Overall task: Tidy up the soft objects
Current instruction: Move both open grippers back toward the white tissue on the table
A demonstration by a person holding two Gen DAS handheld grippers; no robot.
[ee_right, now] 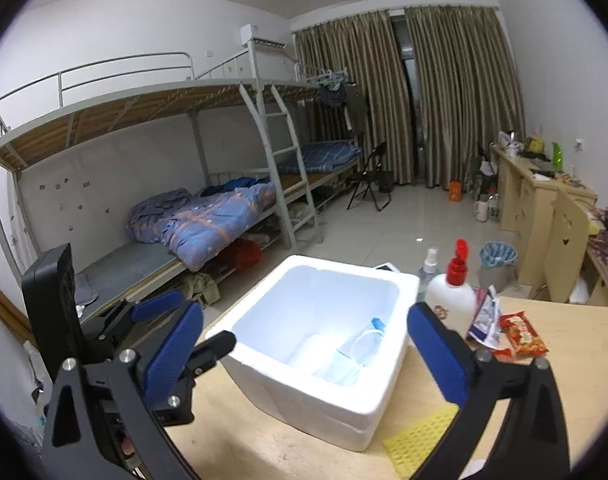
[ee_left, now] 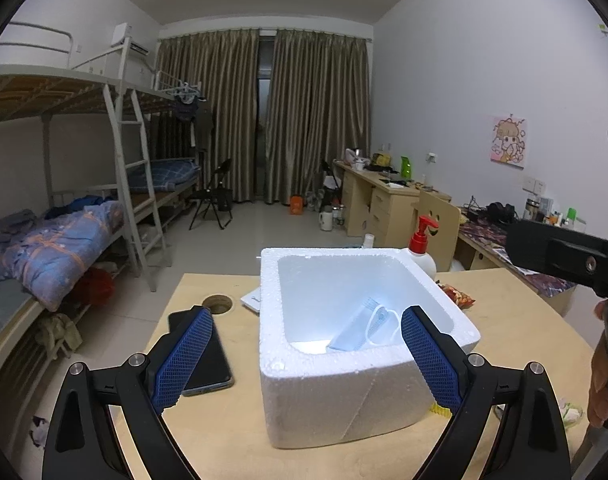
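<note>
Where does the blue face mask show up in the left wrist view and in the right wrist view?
Left wrist: the blue face mask lies inside the foam box, low and right of centre, by the right fingertip.
Right wrist: the mask is at the box's near right corner, lower centre.
Shared landmark: the red-pump white bottle behind the box.

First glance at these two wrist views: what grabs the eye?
The white foam box in the middle of the wooden table, with a blue face mask lying inside. Both grippers, left and right, hang open in front of it; a yellow sponge lies by its near right corner.
</note>
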